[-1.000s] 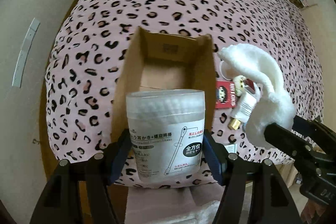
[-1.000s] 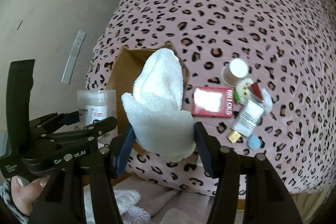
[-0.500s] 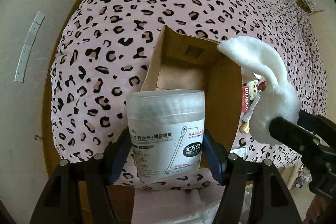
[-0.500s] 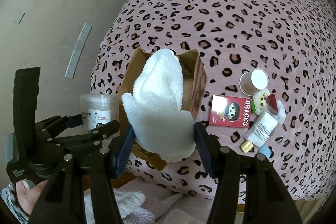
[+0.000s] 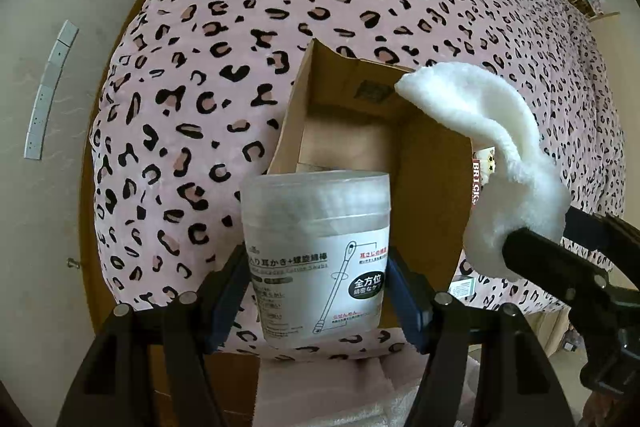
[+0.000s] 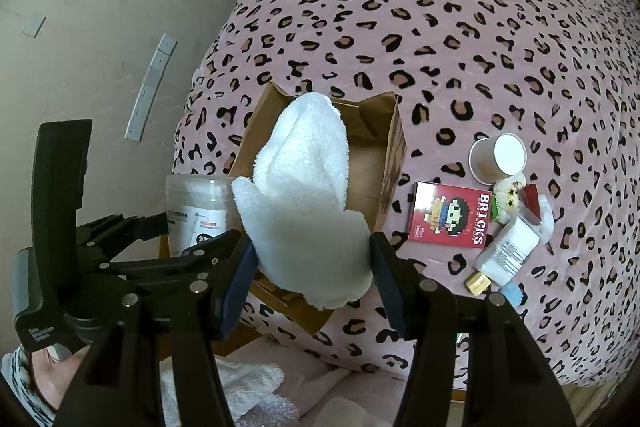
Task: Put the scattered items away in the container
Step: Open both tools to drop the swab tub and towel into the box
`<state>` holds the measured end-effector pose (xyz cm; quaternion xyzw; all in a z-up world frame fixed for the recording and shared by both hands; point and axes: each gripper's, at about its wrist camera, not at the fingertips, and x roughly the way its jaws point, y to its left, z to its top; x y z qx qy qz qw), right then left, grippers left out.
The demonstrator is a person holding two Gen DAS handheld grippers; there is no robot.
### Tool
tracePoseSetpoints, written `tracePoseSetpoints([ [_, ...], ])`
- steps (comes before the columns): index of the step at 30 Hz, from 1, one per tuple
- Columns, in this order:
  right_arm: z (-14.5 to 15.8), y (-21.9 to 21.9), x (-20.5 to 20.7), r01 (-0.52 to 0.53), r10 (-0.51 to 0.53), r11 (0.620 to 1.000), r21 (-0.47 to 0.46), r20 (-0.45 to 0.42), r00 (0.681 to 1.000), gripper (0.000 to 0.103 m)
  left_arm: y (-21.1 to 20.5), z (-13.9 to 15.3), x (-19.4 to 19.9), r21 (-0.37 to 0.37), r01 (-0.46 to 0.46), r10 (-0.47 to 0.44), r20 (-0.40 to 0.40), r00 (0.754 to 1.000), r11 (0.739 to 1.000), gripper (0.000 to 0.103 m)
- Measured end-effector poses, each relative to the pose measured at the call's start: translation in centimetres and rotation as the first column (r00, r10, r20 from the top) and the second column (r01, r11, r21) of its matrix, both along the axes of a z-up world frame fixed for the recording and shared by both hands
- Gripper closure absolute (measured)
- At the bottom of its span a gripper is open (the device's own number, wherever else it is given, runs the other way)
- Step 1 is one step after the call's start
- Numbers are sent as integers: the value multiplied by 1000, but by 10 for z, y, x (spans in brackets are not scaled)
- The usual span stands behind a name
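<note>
Two grips: left hand-held gripper (image 5: 318, 283) clamps "全方位" swab tub (image 5: 316, 247); right hand-held gripper (image 6: 312, 263) clamps white towel (image 6: 304, 195); "BRICKS" box (image 6: 450, 215).

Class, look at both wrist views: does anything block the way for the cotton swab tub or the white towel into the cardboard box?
Nothing visible does. The cardboard box stands open-topped, and what shows of its inside looks bare. The cotton swab tub and the white towel hang at its near edge.

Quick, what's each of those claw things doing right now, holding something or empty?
Left gripper: jaws closed on the cotton swab tub.
Right gripper: jaws closed on the white fluffy cloth.
</note>
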<state>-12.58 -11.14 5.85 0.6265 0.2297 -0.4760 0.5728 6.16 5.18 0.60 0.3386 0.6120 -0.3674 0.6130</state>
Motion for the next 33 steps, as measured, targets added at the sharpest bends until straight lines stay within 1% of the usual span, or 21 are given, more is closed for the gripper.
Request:
tracePoseSetpoints([
  [6,-3,-3,2,-10,10,1000,10,7,1000,45,-2,-5,3,13,-15,15,-11,1000,1000,35],
  [7,-4,-4,2,17,-17,1000,2,34,999,45,-3,-5,3,15,-16,16,-12,1000,1000,35],
  [9,-5,-6,3,27,-27,1000,0,48,999,45,-4,-6,4,19,-19,19,-13,1000,1000,35],
  [27,-15,-16,6,14,-16,1000,20,70,997,45,-8,-15,9,44,-53,54,-31,998,998,35],
  [28,-14,-16,5,66,-67,998,8,91,994,45,-8,-16,9,45,-54,56,-33,998,998,35],
  [29,-15,-16,5,87,-87,996,4,99,991,45,-9,-16,9,46,-56,58,-33,998,997,35],
  [33,-15,-16,5,91,-91,996,5,102,991,45,-9,-17,9,48,-60,61,-34,998,997,35],
])
